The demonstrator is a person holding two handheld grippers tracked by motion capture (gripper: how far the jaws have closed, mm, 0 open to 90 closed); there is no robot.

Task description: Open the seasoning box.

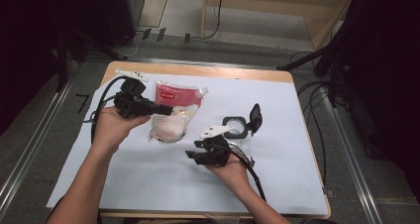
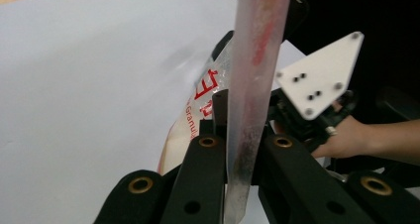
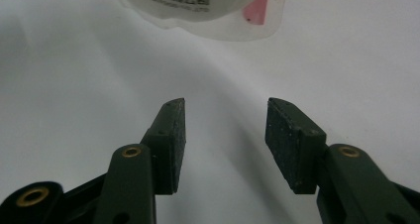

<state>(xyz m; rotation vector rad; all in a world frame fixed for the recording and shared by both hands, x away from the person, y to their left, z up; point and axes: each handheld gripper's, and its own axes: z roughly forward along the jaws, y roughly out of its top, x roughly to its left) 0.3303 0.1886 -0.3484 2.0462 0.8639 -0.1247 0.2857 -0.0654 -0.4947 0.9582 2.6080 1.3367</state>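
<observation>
A red and white spouted pouch (image 1: 174, 110) lies on the white sheet (image 1: 277, 169), its left side lifted. My left gripper (image 1: 163, 109) comes in from the left and is shut on the pouch's flat side seam. In the left gripper view the seam (image 2: 247, 85) runs upright between the closed jaws of my left gripper (image 2: 242, 140). My right gripper (image 1: 196, 150) hovers just below and right of the pouch's bottom, open with nothing between its pads. In the right gripper view the right gripper (image 3: 225, 130) points at the pouch's rounded base (image 3: 198, 6), a short way ahead.
A clear square container with an open black hinged lid (image 1: 238, 126) sits right of the pouch, close to the right hand. A small white piece (image 1: 132, 75) lies at the table's back left corner. The wooden table edge (image 1: 198, 70) borders the sheet.
</observation>
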